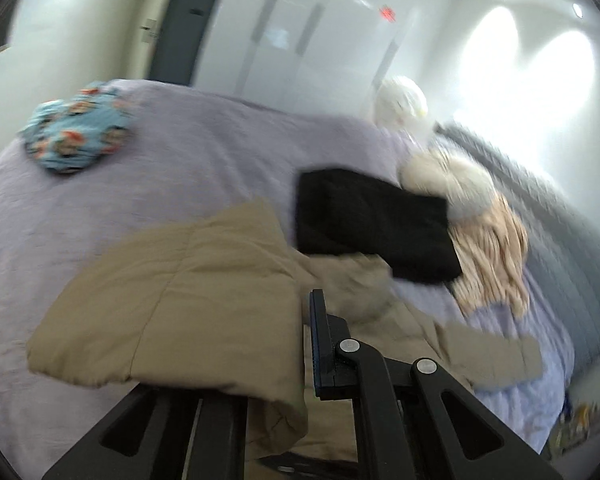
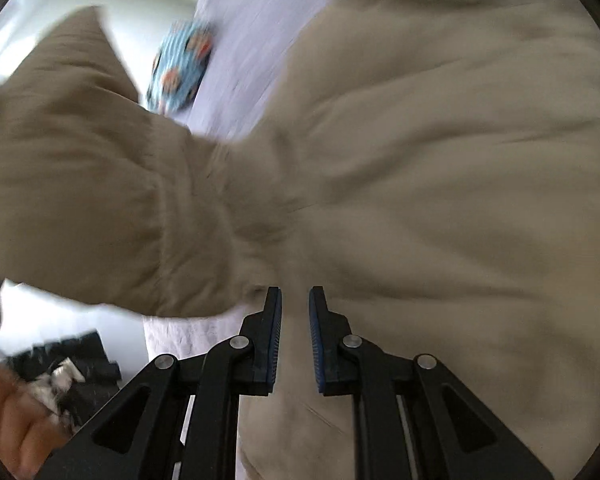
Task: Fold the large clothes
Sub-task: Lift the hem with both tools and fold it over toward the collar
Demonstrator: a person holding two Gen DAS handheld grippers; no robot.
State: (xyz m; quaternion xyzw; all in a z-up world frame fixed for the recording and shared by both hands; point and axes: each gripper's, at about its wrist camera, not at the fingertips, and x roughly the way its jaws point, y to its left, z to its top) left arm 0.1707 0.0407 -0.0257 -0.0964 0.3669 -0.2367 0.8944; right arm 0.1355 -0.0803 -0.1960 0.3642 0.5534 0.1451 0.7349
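Tan, quilted fabric identifies the padded coat you are folding; it lies spread on the lavender bedspread, and all places below are given relative to that coat.

Left wrist view. Your left gripper is pressed together on a fold of the coat at its near edge, one finger hidden beneath the cloth. Beyond the coat's far right corner lies a folded black garment, with a pink knit garment and a white plush toy farther right. Well beyond the coat's far left side sits a blue patterned bundle. One coat sleeve trails off to the right.

Right wrist view. Your right gripper has its jaws drawn nearly together over the coat, with coat fabric in the narrow gap; whether the pads truly pinch it cannot be told through the blur. A raised flap of the coat hangs at left, the blue bundle showing beyond it. A person's hand appears low at left.

Handling, as a judgement: expect soft, bulky, springy padding that is light for its volume but slumps and rebounds. Its smooth shell may slip, so grip through seams, hem or cuff, taking a full thickness of cloth.
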